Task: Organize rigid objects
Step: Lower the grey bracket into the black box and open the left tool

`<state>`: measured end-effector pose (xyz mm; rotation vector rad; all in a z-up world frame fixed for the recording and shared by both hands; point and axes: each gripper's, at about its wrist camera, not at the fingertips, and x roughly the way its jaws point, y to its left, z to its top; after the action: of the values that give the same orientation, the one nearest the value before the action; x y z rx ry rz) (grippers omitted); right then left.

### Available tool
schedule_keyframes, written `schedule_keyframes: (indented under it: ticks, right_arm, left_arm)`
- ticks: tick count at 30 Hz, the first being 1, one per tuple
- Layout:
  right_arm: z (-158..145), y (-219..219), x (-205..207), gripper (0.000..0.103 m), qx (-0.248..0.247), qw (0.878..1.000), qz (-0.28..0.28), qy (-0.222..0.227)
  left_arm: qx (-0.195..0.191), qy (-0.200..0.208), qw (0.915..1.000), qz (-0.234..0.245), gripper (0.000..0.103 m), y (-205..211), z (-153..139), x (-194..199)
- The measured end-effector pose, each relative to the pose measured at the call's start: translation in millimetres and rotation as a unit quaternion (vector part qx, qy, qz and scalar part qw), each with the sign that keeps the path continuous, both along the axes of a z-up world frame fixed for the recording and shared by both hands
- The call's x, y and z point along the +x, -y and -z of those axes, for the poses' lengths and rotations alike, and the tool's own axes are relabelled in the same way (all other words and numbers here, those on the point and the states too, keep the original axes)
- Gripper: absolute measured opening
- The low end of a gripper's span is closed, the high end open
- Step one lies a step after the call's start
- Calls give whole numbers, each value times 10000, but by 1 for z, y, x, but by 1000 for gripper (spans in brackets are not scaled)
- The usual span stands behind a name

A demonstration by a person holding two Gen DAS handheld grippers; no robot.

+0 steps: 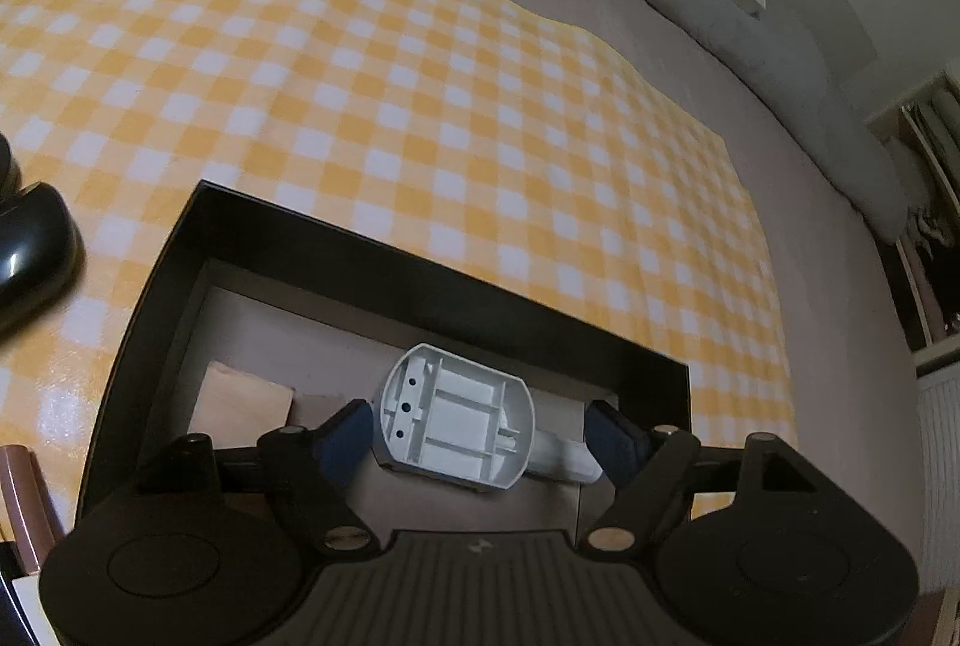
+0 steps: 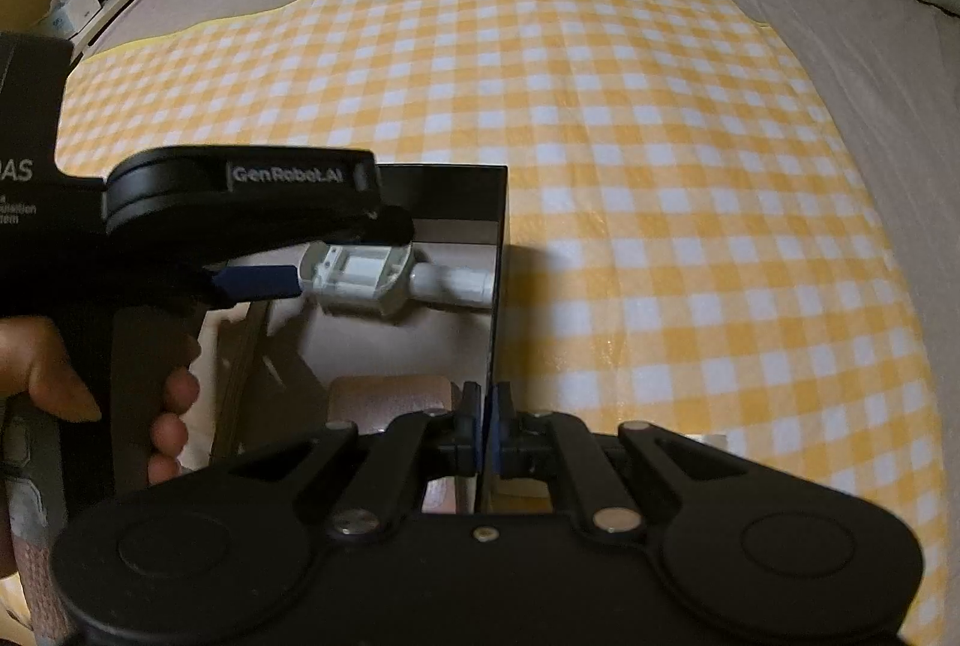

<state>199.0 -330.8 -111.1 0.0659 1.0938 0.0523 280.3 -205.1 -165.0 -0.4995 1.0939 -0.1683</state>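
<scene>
Releasing looks like your step: your left tool stands spread around the white ribbed plastic fixture lying in the black cardboard box; lift straight out. Your right tool pinches the box wall.

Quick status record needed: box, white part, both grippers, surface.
surface: yellow checked cloth on a bed
box: black box, open top
white part: white plastic piece, lying inside the box
left gripper: open, fingers either side of the white part
right gripper: shut on the box's wall
</scene>
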Motion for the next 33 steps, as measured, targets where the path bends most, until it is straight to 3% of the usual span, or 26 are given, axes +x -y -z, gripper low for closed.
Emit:
schedule_keyframes:
  ticks: [9,22,33]
  right_arm:
    - [0,-1,-1,4,-41,10000,-4,1]
    - [-2,-10,2,3,-215,9997,113,-50]
    - [-2,-16,2,3,-307,9995,100,-24]
  left_arm:
    - [177,130,9994,280,79,-1,-13,-5]
    - [386,650,9936,844,103,-10,-57,-34]
    - [650,1131,9842,1195,103,-42,-83,-69]
